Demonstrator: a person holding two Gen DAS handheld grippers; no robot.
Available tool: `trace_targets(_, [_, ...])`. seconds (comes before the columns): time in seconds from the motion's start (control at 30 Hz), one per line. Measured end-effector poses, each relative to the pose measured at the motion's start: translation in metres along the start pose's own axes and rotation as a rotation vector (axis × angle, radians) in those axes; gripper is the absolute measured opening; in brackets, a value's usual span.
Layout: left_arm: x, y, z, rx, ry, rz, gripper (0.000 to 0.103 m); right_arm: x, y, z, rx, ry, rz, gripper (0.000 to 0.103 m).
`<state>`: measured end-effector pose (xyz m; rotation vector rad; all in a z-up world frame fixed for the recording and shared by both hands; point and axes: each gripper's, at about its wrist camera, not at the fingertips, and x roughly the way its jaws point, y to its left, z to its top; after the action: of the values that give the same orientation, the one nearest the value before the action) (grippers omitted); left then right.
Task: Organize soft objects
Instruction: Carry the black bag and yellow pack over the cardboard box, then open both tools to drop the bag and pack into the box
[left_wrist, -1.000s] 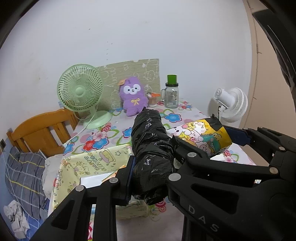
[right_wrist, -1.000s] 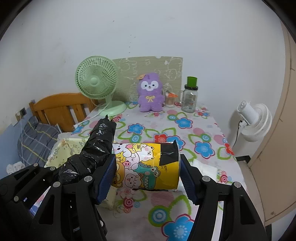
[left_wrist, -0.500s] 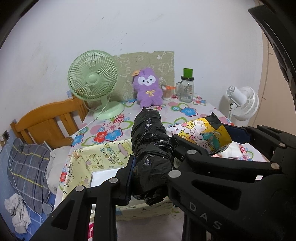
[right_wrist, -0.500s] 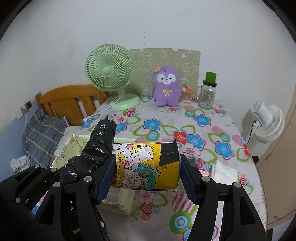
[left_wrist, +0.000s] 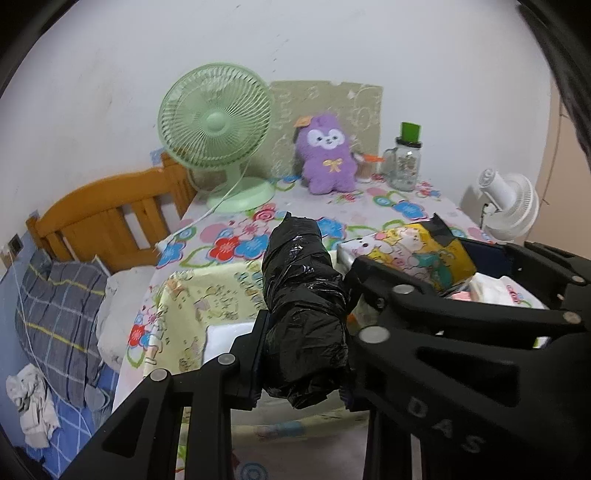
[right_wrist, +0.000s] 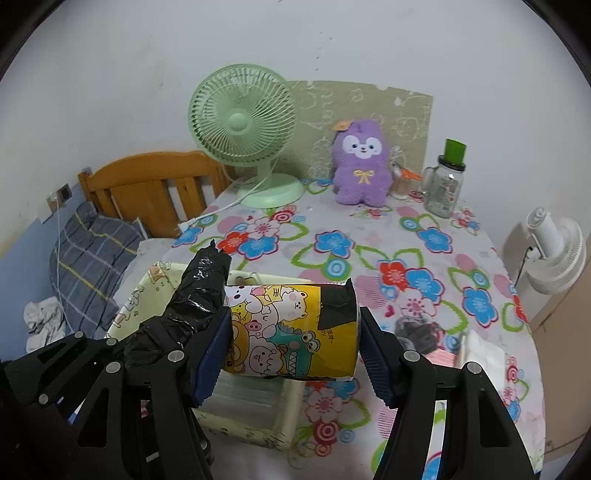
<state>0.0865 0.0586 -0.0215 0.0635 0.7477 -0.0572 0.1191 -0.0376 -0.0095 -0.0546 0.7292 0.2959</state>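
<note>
1. Tongs first: the left tongs (left_wrist: 301, 363) are clamped narrow around a black plastic-wrapped roll (left_wrist: 301, 295), and the right tongs (right_wrist: 291, 341) are spread fairly wide, pressed against both ends of a yellow cartoon-print pack (right_wrist: 291, 332).
2. Both bundles hang side by side above the pale yellow box (right_wrist: 147, 295), which sits at the near left edge of the flowered counter (right_wrist: 424, 251).
3. The relation that matters: the box opening lies directly below and slightly ahead of both loads, so I judge the coming move to be a short drop downward.
4. The roll's long axis runs away from the left tongs toward the far wall; the pack's long axis runs left to right, across the right tongs.
5. The roll is over the box's left part, while the pack spans the right rim, so the left hand seems nearer to a clean drop.
6. Both tongs tilt forward and downward over the counter.
</note>
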Motion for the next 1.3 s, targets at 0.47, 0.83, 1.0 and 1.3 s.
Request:
trace_targets(0.47, [0.028, 0.029, -0.008, -0.028, 0.077, 0.046, 0.069, 0.034, 0.027, -0.001, -0.038, 0.052, 0.051, 0.069])
trace_targets(0.83, [0.037, 0.043, -0.012, -0.015, 0.091, 0.111, 0.086, 0.050, 0.041, 0.001, -0.081, 0.053, 0.076, 0.073])
trace_targets(1.0, [0.040, 0.044, -0.014, -0.008, 0.107, 0.107, 0.088, 0.055, 0.040, 0.000, -0.072, 0.039, 0.093, 0.086])
trace_targets(1.3, [0.036, 0.031, -0.012, 0.006, 0.097, 0.092, 0.089, 0.050, 0.033, -0.002, -0.082, 0.040, 0.047, 0.092])
